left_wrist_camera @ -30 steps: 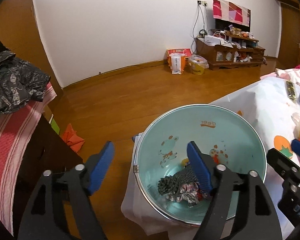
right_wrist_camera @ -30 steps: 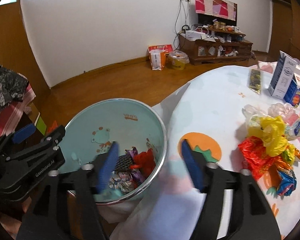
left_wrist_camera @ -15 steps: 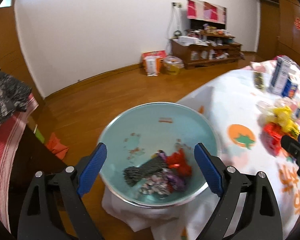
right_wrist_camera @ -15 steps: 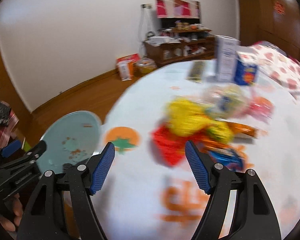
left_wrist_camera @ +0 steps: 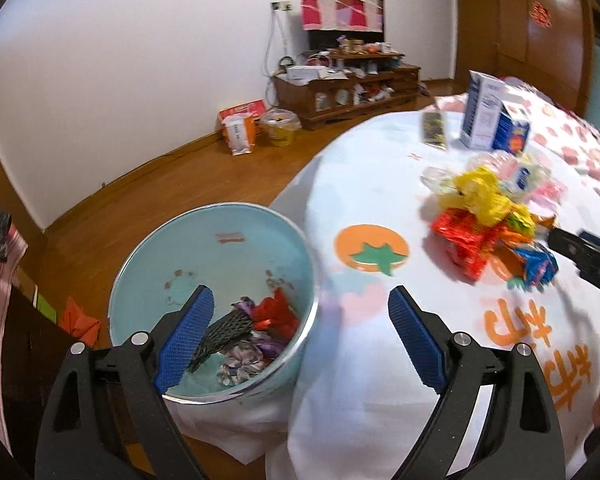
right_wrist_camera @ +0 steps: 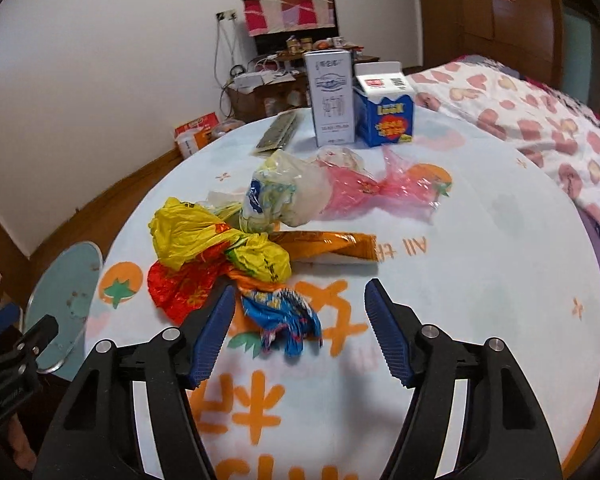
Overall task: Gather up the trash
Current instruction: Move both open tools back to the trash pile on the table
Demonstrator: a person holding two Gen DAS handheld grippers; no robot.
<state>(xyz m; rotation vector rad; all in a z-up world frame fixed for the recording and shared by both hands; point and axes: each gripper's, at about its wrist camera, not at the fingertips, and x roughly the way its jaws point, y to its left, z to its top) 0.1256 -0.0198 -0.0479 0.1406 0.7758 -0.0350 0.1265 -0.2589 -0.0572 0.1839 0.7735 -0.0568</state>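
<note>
A pale blue trash bin (left_wrist_camera: pixel 220 236) stands beside the round table's left edge, with crumpled wrappers (left_wrist_camera: pixel 256 328) in its bottom. My left gripper (left_wrist_camera: pixel 300 336) is open and empty above the bin's right rim. A heap of trash lies on the table: a yellow bag (right_wrist_camera: pixel 196 232), a red wrapper (right_wrist_camera: pixel 180 284), a blue wrapper (right_wrist_camera: pixel 280 316), an orange foil wrapper (right_wrist_camera: pixel 328 244), a white bag (right_wrist_camera: pixel 288 196) and pink film (right_wrist_camera: pixel 376 188). My right gripper (right_wrist_camera: pixel 300 332) is open and empty, just in front of the blue wrapper. The bin also shows in the right wrist view (right_wrist_camera: pixel 66 284).
Two cartons, one white (right_wrist_camera: pixel 332 100) and one blue (right_wrist_camera: pixel 386 114), and a flat dark packet (right_wrist_camera: pixel 278 134) stand at the table's far side. The white printed tablecloth (right_wrist_camera: pixel 480 260) covers the table. A pink-patterned cloth (right_wrist_camera: pixel 540 120) lies to the right. Wooden floor (left_wrist_camera: pixel 180 176) surrounds the bin.
My right gripper has swung from over the bin to the trash heap on the table. My left gripper has shifted right, so the bin now sits at its left.
</note>
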